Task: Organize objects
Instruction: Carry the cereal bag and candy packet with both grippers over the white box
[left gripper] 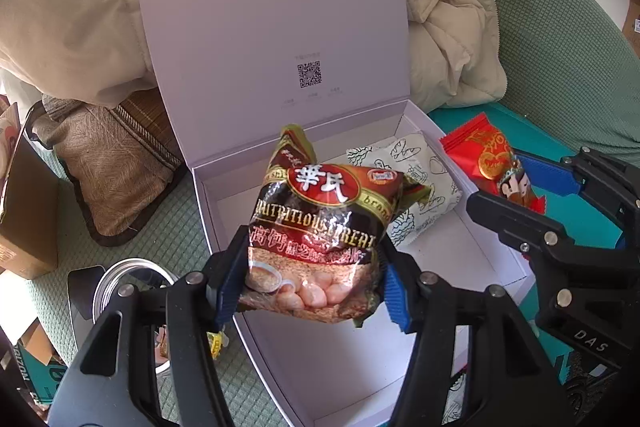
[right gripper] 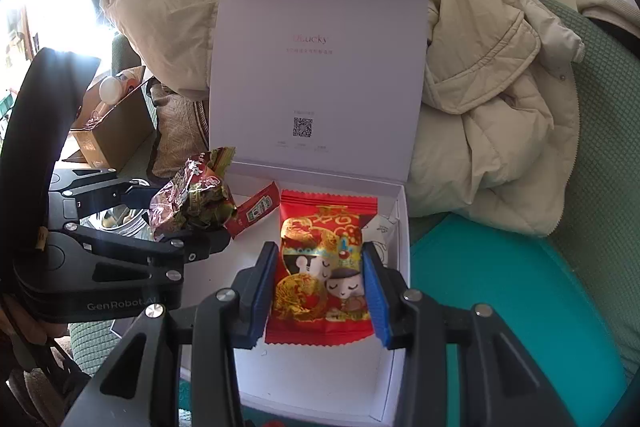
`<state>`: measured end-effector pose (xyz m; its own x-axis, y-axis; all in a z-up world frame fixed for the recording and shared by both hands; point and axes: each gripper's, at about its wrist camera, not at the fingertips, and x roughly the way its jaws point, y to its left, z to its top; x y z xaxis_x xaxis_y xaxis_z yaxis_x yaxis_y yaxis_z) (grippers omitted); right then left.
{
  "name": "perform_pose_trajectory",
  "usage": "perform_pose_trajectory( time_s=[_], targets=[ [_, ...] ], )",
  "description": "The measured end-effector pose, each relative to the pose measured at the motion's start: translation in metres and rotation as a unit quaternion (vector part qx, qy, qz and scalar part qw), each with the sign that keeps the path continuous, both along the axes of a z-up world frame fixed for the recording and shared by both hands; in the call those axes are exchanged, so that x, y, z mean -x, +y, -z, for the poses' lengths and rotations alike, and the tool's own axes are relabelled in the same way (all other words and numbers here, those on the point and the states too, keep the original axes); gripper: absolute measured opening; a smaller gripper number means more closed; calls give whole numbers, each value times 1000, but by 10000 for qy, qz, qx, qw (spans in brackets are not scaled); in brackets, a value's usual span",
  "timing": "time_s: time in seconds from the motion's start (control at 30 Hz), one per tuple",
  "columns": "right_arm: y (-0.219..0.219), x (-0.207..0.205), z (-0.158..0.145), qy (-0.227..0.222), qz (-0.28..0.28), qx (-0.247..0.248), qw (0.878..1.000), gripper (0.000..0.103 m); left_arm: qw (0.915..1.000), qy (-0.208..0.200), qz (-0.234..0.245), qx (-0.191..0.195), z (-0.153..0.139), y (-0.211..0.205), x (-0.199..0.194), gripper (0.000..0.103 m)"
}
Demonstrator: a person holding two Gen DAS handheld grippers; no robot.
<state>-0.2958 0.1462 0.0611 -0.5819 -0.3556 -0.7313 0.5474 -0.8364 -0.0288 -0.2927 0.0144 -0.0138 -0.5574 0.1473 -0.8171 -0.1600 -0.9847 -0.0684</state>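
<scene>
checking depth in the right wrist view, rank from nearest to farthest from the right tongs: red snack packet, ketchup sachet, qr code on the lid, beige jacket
1. red snack packet: gripped between the right tongs, over the white box.
2. ketchup sachet: inside the box, back left.
3. QR code: low on the upright lid.
4. beige jacket: behind and to the right of the lid.

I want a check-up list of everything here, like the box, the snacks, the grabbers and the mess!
Surface: green cushion under the white box, lid up.
Job's things: cereal packet, red candy packet, both held over the box; white packet and ketchup sachet inside.
Clutter: beige jacket, cardboard box, metal tin.
Grippers: left hand-held gripper grips the cereal; right hand-held gripper grips the candy.
Cables: nothing seen.
Surroundings: teal board beside the box.
</scene>
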Motion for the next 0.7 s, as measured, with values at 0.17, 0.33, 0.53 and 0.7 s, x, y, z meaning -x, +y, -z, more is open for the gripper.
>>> perform_pose_trajectory(
  time_s=[0.17, 0.33, 0.53, 0.7],
  targets=[
    [-1, 14, 10, -117, -31, 98, 9999, 42, 9999, -58, -56, 79, 7, -2, 14, 57],
    [-8, 24, 19, -130, -58, -36, 9999, 42, 9997, -161, -4, 204, 16, -1, 23, 57],
    [-19, 31, 25, -158, -119, -141, 9997, 42, 9995, -246, -73, 183, 24, -2, 31, 57],
    [-25, 38, 30, -165, -143, -254, 9994, 42, 9995, -271, -84, 164, 28, -1, 36, 57]
  ],
)
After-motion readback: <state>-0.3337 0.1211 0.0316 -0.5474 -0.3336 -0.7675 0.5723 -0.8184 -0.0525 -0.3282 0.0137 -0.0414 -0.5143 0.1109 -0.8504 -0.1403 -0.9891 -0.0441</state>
